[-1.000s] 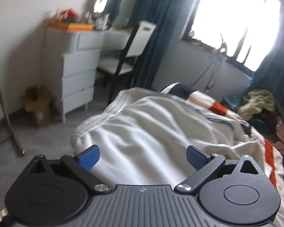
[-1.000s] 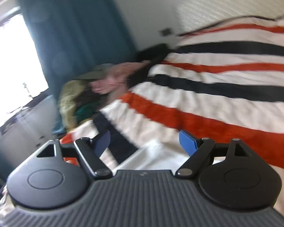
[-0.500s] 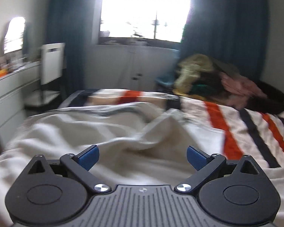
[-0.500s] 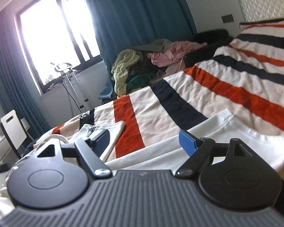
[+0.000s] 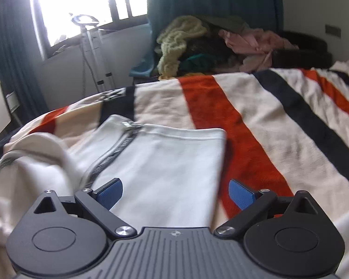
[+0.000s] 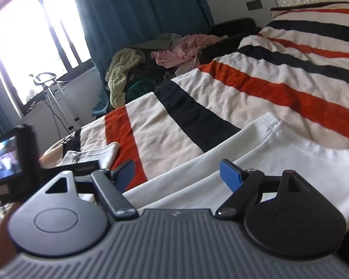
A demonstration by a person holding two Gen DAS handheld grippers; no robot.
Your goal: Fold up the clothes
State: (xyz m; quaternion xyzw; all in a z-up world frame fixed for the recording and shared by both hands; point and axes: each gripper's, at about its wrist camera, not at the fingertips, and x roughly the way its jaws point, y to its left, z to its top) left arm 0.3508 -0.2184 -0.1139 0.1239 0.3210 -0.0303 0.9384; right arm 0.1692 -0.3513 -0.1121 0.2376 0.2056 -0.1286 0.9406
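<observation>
The left gripper (image 5: 175, 193) has its 2 blue-tipped fingers (image 5: 110, 193) spread wide with nothing between them, hovering low over the white garment (image 5: 165, 167). Just ahead of the tips the garment lies flat on the striped blanket (image 5: 267, 125), with a grey zipper (image 5: 118, 148) running diagonally up to its far hem. To the left of the zipper the cloth is bunched and rumpled.

The right gripper (image 6: 176, 174) also stands apart at the fingers (image 6: 230, 174), holding nothing, just above another stretch of the white garment that runs from lower left to the right edge. Whether the tips touch the cloth cannot be told. The left gripper's camera body, its small screen lit, shows at the left edge of the right wrist view.

Beyond the blanket's orange and black stripes lies a pile of clothes (image 6: 151, 62) against the teal curtain (image 6: 137, 11), beside a bright window (image 5: 86, 7).
</observation>
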